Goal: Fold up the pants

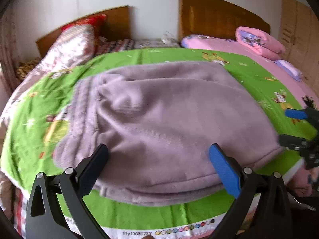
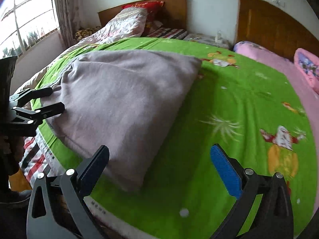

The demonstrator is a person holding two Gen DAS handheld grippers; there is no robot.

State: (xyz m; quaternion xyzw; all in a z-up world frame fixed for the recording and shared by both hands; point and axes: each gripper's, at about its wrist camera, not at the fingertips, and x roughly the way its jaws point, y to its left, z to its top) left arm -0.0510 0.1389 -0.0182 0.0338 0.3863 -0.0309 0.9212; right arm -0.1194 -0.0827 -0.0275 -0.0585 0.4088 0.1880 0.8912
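Between the spread-wide fingers of the left gripper (image 1: pixel 158 152) sits the near edge of the folded lilac pants (image 1: pixel 167 119), nothing pinched. Right gripper (image 2: pixel 159 153) gapes wide too, empty, over the pants' right corner. Pants lie on the green sheet (image 2: pixel 229 103) by the bed's near edge.

Mauve fleece pants (image 1: pixel 169 119), folded into a thick bundle, flat on bed.

Both tongs gape wide — nothing between their fingers. The left tongs (image 1: pixel 159 155) point toward 12 o'clock in their own view; the right tongs (image 2: pixel 159 157) do likewise, and appear at 3 o'clock in the left view — fingers spread.
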